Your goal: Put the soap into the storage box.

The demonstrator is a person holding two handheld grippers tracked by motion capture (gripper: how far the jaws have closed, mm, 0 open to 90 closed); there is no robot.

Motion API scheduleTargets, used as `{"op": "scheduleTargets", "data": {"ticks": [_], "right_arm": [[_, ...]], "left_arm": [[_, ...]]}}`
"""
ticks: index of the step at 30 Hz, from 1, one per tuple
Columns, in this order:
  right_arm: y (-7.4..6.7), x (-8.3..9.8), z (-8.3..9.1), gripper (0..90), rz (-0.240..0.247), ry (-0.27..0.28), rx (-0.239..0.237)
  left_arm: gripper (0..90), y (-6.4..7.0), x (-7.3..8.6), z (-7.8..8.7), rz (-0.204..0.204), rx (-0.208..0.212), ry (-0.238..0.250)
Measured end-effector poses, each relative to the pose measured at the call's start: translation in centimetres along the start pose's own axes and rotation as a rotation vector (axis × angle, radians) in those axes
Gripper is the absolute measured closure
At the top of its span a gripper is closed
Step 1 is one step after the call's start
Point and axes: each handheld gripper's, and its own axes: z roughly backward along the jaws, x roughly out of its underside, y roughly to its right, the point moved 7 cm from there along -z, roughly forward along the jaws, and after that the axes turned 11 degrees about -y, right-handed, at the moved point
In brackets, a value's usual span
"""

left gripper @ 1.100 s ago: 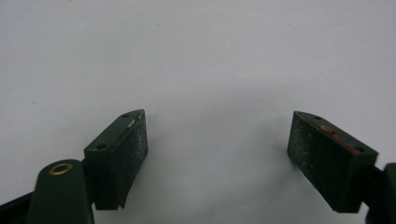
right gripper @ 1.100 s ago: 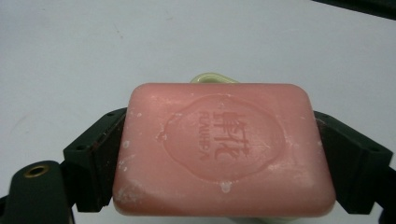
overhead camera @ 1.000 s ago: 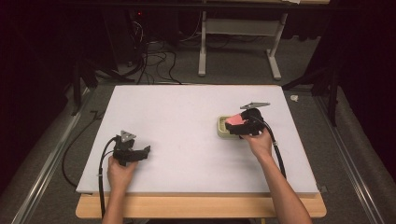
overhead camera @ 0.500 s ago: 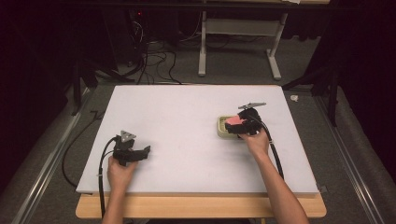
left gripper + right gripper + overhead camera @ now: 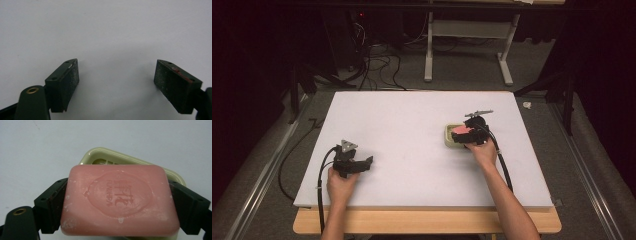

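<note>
A pink bar of soap [image 5: 119, 200] with a stamped oval mark fills the right gripper view, clamped by its two ends between the black jaws of my right gripper [image 5: 119, 207]. It hangs just over a cream soap dish [image 5: 130, 160], whose rim and slotted floor show behind it. In the high view the soap [image 5: 460, 130] and dish [image 5: 449, 136] sit right of the table's middle, under my right gripper [image 5: 468, 137]. My left gripper [image 5: 368, 163] rests at the front left, jaws spread wide [image 5: 116, 86] over bare white table.
The white table top [image 5: 412, 130] lies on a wooden bench [image 5: 427, 222]. Black cables trail from both grippers off the front edge. Beyond the far edge stand a white frame's legs [image 5: 467, 50] and tangled wires on the floor.
My right gripper with the soap has shifted slightly forward and down over the dish. The left gripper has stayed put.
</note>
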Motion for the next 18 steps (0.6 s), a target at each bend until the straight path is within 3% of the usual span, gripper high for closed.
{"op": "scheduleTargets", "data": {"ticks": [18], "right_arm": [[-0.09,0.07,-0.75,13.5,-0.022,-0.028,-0.003]], "left_arm": [[20.7,0.00,0.00,0.00,0.000,0.000,0.000]]}}
